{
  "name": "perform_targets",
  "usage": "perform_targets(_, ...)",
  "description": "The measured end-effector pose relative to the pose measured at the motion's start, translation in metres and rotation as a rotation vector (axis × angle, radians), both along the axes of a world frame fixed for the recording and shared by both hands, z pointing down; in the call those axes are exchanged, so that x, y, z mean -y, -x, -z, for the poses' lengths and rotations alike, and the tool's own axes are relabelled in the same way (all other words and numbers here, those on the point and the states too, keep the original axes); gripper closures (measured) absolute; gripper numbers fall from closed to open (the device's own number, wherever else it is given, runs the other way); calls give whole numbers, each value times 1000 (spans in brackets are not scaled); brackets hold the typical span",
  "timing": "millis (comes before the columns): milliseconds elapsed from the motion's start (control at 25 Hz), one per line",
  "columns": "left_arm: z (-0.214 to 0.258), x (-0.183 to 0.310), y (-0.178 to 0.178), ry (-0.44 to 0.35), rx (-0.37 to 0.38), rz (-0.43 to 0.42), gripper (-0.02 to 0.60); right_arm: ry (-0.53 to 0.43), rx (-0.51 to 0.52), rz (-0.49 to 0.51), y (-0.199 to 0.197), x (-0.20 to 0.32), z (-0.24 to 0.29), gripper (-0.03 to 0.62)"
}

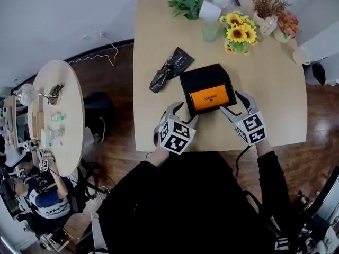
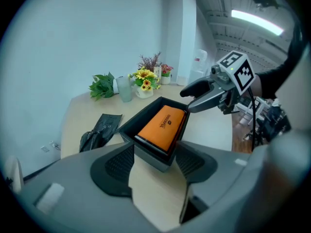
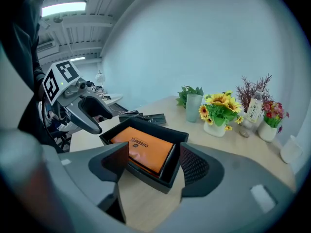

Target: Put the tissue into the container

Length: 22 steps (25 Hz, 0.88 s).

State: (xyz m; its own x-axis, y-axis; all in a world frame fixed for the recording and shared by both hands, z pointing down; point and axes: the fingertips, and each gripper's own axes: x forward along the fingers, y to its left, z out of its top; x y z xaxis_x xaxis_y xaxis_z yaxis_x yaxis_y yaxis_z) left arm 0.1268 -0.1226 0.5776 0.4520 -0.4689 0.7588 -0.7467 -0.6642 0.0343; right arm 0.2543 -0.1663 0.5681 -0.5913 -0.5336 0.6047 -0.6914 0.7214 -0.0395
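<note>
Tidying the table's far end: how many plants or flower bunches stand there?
4: a leafy green plant at the far left, sunflowers in the middle, dried twigs behind them, pink flowers at the right. None seems hidden.

Orange, bright orange: that's the tissue pack (image 1: 211,98), small dark print across it, framed by the matte black container (image 1: 204,74). The table (image 1: 159,30) is pale tan wood. The crumpled bag (image 1: 168,70) is glossy black. My left gripper (image 1: 187,112) and right gripper (image 1: 231,101) are both grey, and their cubes carry black-and-white square markers. At the far edge I see yellow sunflowers (image 1: 239,32) with dark centres, a green leafy plant (image 1: 186,0), red-pink flowers (image 1: 288,23) and brown dry twigs (image 1: 267,1). The floor (image 1: 119,73) is dark brown boards. My sleeves (image 1: 273,168) are black.
</note>
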Motion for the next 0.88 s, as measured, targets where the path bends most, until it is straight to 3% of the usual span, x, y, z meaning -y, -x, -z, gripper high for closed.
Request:
perform_targets(200,27,-8,12,-64,-20,8,328,-56,50,-5,20,-13,30,263)
perform_targets(400,74,-14,21,-178,-67,-14,328,-172,126,-38,50,-19,81,272)
perform_targets(640,142,-33,45,-385,-180,-102,328,-324,152,-77,92,-41,149,300)
perform_targets(880,197,-46,107,-580,-267,-167,328,-388,196,-202,138,-68,197,320)
